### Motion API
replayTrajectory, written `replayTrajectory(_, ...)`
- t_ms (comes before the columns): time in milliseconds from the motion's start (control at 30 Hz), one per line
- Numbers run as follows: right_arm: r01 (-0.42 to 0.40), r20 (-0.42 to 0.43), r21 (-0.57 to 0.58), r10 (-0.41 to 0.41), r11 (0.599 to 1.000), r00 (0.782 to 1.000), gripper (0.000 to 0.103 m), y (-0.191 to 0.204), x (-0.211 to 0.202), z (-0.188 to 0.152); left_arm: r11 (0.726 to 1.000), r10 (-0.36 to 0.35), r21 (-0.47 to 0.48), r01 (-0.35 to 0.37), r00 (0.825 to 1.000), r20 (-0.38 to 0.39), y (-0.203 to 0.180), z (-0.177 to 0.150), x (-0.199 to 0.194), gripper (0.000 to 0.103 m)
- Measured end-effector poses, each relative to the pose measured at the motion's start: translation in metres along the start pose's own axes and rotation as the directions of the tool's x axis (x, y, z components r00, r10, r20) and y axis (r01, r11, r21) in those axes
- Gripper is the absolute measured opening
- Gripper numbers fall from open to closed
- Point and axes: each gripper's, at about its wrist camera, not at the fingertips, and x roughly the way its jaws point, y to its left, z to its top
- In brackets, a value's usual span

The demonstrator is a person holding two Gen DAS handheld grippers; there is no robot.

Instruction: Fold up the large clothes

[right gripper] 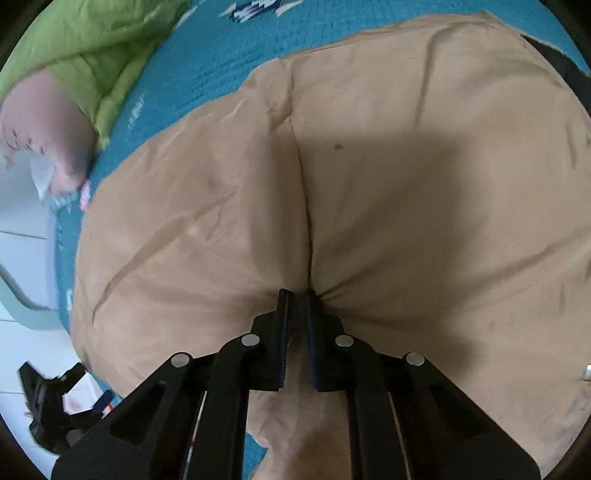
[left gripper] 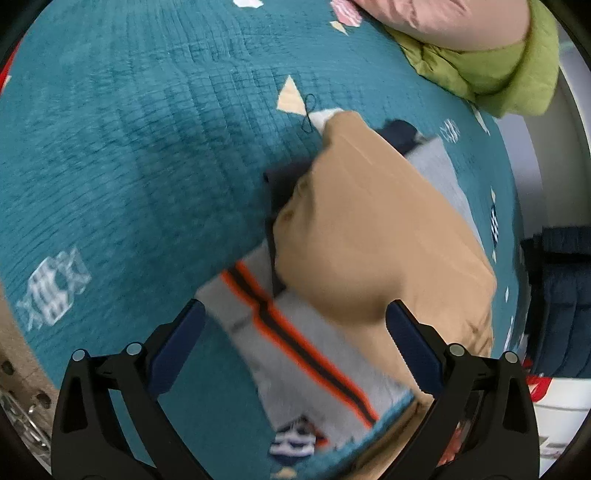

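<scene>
Folding is at an early stage: the tan garment lies rumpled on the bed, right gripper jaws clamped on its fabric, left gripper jaws open above, empty.

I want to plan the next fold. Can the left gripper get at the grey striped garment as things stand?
Probably yes. The left gripper is open, and the grey garment lies bare between its fingers. The tan garment covers only its farther part.

Teal quilted bedspread with white patches, green duvet and pink pillow at its edge.
</scene>
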Motion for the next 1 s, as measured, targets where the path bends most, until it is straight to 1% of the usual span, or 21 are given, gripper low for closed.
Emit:
replayTrajectory(33,0.001,0.008,-0.010,-0.001,1.000,1.000,0.007,0.001,-0.002,-0.001,1.000,0.011,-0.016,-0.011,1.000,-0.003,0.001,0.006,0.007,0.087)
replayTrajectory(67,0.003,0.014,-0.020,-0.003,1.000,1.000,0.007,0.002,-0.003,-0.002,1.000,0.009,-0.027,-0.009,1.000,-0.003,0.002,0.010,0.010,0.065)
replayTrajectory(100,0.007,0.019,-0.033,-0.006,0.999,1.000,0.007,0.002,-0.004,-0.003,0.999,-0.019,-0.032,0.019,1.000,-0.002,0.001,0.013,0.012,0.056)
replayTrajectory(133,0.009,0.021,-0.043,-0.008,0.999,1.000,0.007,0.003,-0.005,-0.002,0.997,-0.071,-0.025,0.071,0.997,0.005,-0.004,0.016,0.012,0.040)
replayTrajectory(200,0.007,0.021,-0.034,-0.006,0.999,1.000,0.007,0.001,-0.002,-0.001,1.000,-0.020,0.012,0.019,0.999,0.026,-0.015,0.016,0.009,0.036)
replayTrajectory(233,0.005,0.020,-0.028,-0.004,1.000,1.000,0.007,0.000,-0.003,0.000,0.999,0.017,0.046,-0.019,0.999,0.042,-0.024,0.014,0.006,0.033)
replayTrajectory(300,0.013,0.023,-0.030,-0.013,0.999,1.000,0.007,-0.001,0.001,-0.005,0.994,0.058,0.083,-0.064,0.995,0.076,-0.032,0.009,-0.001,0.030)
replayTrajectory(333,0.024,0.025,-0.036,-0.023,0.999,0.999,0.007,0.003,0.001,-0.006,0.989,0.090,0.105,-0.100,0.991,0.099,-0.037,0.006,-0.007,0.028)
replayTrajectory(367,0.034,0.026,-0.045,-0.033,0.998,0.999,0.007,0.007,-0.001,-0.008,0.981,0.128,0.128,-0.145,0.983,0.134,-0.042,0.004,-0.014,0.026)
replayTrajectory(400,0.041,0.026,-0.054,-0.040,0.998,0.999,0.008,0.010,-0.003,-0.010,0.976,0.143,0.141,-0.166,0.976,0.162,-0.046,0.004,-0.018,0.026)
replayTrajectory(433,0.048,0.025,-0.060,-0.046,0.997,0.999,0.008,0.011,-0.005,-0.011,0.973,0.144,0.152,-0.175,0.970,0.195,-0.051,0.003,-0.027,0.026)
replayTrajectory(567,0.030,0.027,-0.058,-0.028,0.998,0.999,0.008,0.013,-0.013,-0.017,0.969,0.121,0.180,-0.170,0.960,0.253,-0.063,0.005,-0.052,0.022)
replayTrajectory(633,0.020,0.036,-0.060,-0.017,0.998,0.999,0.009,0.014,-0.020,-0.020,0.963,0.108,0.206,-0.173,0.950,0.291,-0.067,-0.004,-0.071,0.021)
replayTrajectory(667,0.013,0.052,-0.060,-0.010,0.998,0.999,0.013,0.014,-0.028,-0.022,0.961,0.107,0.213,-0.177,0.947,0.302,-0.069,-0.007,-0.077,0.021)
replayTrajectory(767,-0.019,0.094,-0.060,0.025,0.998,0.995,0.013,0.010,-0.050,-0.027,0.954,0.079,0.248,-0.171,0.936,0.344,-0.086,-0.014,-0.097,0.021)
replayTrajectory(867,-0.026,0.146,-0.051,0.033,0.998,0.989,0.013,0.003,-0.075,-0.033,0.944,0.037,0.290,-0.157,0.924,0.379,-0.109,-0.025,-0.119,0.021)
replayTrajectory(900,-0.029,0.167,-0.048,0.037,0.998,0.985,0.013,0.000,-0.085,-0.036,0.937,0.020,0.314,-0.155,0.919,0.394,-0.118,-0.031,-0.128,0.021)
replayTrajectory(933,-0.035,0.187,-0.044,0.043,0.998,0.981,0.013,-0.004,-0.094,-0.040,0.925,0.002,0.344,-0.160,0.909,0.418,-0.133,-0.038,-0.137,0.021)
replayTrajectory(1000,-0.050,0.225,-0.017,0.052,0.999,0.973,0.013,-0.020,-0.115,-0.049,0.908,-0.012,0.379,-0.179,0.893,0.450,-0.156,-0.048,-0.149,0.021)
